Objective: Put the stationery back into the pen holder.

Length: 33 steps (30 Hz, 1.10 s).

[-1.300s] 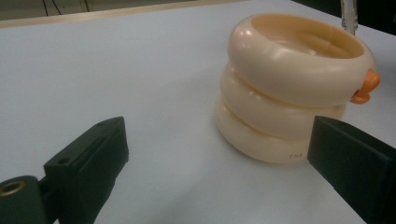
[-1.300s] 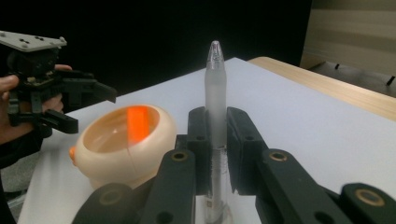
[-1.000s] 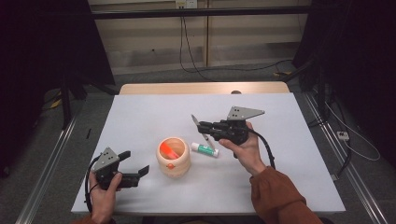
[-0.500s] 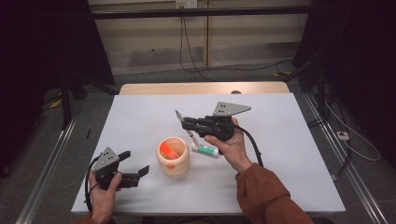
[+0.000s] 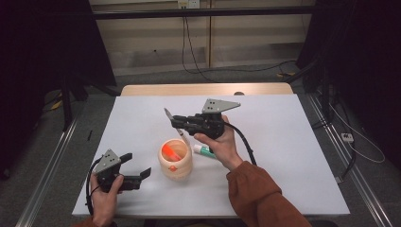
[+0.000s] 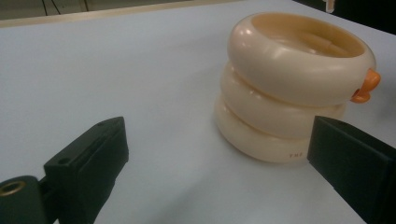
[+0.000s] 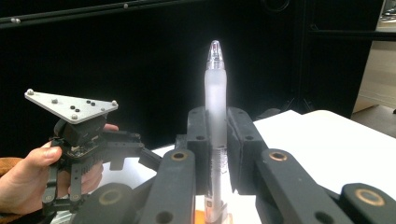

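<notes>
A cream cup of stacked rings (image 5: 176,165) stands on the white table (image 5: 283,156), with an orange thing (image 5: 170,153) inside it. My right gripper (image 5: 174,120) hovers just above and behind the cup, shut on a translucent white pen (image 5: 183,136) that slants down toward the rim. In the right gripper view the pen (image 7: 215,93) stands upright, pinched between the jaws of the right gripper (image 7: 215,122). My left gripper (image 5: 137,166) rests at the front left, open. Its empty jaws (image 6: 219,163) frame the cup (image 6: 289,88), which stands beyond them.
A green and white tube (image 5: 204,151) lies on the table right of the cup, under the right hand. The cup has a small orange knob (image 6: 369,86) on its side. A wooden edge (image 5: 203,89) runs along the table's far side. Dark curtains flank the table.
My right gripper has carried the pen leftward and slightly up, from above the tube to above the cup. The left gripper has stayed put.
</notes>
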Each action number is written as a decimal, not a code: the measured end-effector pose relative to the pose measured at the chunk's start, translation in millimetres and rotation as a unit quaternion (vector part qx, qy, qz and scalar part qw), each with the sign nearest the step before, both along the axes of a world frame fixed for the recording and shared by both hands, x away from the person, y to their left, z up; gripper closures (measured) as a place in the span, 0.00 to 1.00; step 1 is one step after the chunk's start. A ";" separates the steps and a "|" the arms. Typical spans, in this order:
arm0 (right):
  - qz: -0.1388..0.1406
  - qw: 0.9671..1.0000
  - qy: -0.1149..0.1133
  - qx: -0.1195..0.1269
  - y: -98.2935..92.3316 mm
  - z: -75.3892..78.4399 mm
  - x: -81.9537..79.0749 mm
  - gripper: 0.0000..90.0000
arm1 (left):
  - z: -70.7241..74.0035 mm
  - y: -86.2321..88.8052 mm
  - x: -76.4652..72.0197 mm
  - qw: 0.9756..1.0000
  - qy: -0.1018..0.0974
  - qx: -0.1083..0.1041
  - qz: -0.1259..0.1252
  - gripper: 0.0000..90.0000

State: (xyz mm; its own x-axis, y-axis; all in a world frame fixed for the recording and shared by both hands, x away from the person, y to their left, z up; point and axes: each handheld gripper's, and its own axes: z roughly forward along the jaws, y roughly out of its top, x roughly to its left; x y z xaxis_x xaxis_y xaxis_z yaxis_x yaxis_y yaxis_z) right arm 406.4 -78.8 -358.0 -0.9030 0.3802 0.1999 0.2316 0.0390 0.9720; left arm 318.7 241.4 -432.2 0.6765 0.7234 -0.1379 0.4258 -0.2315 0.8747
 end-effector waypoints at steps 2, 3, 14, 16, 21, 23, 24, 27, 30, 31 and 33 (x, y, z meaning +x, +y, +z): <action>0.005 1.000 -0.001 -0.003 4.1 1.0 0.6 0.90 | -0.1 0.0 0.0 1.000 0.001 0.001 0.000 0.06; 0.007 1.000 -0.001 -0.003 6.1 0.8 0.8 0.90 | 0.0 0.0 -0.1 1.000 0.000 0.001 -0.001 0.06; 0.022 1.000 0.012 -0.019 27.5 -14.1 4.2 0.90 | -0.2 0.3 0.1 1.000 0.001 0.000 -0.001 0.06; 0.023 0.999 0.012 -0.021 29.6 -17.6 4.8 0.90 | -0.2 0.4 0.1 1.000 0.001 0.000 0.000 0.06; 0.026 0.999 0.010 -0.029 34.0 -25.0 3.8 0.90 | -0.2 0.3 0.1 1.000 0.001 0.000 -0.001 0.06; 0.028 0.999 0.010 -0.035 35.0 -29.1 2.7 0.90 | -0.3 0.2 0.0 1.000 0.002 -0.001 -0.001 0.06; 0.028 0.999 0.011 -0.037 34.9 -31.0 2.4 0.90 | -0.3 0.2 0.0 1.000 0.002 -0.001 -0.001 0.06; 0.027 0.999 0.015 -0.041 33.8 -35.8 2.3 0.90 | -0.3 0.2 0.1 1.000 0.002 0.000 -0.001 0.06; 0.026 0.998 0.017 -0.051 34.0 -39.7 1.3 0.90 | -0.3 0.0 0.2 1.000 0.001 -0.001 -0.001 0.06; 0.026 0.998 0.017 -0.053 34.6 -40.8 1.1 0.90 | -0.3 0.0 0.2 1.000 0.001 0.000 -0.001 0.06; 0.026 0.998 0.015 -0.058 35.5 -42.3 0.1 0.90 | -0.1 0.1 -0.1 1.000 0.001 0.000 -0.001 0.06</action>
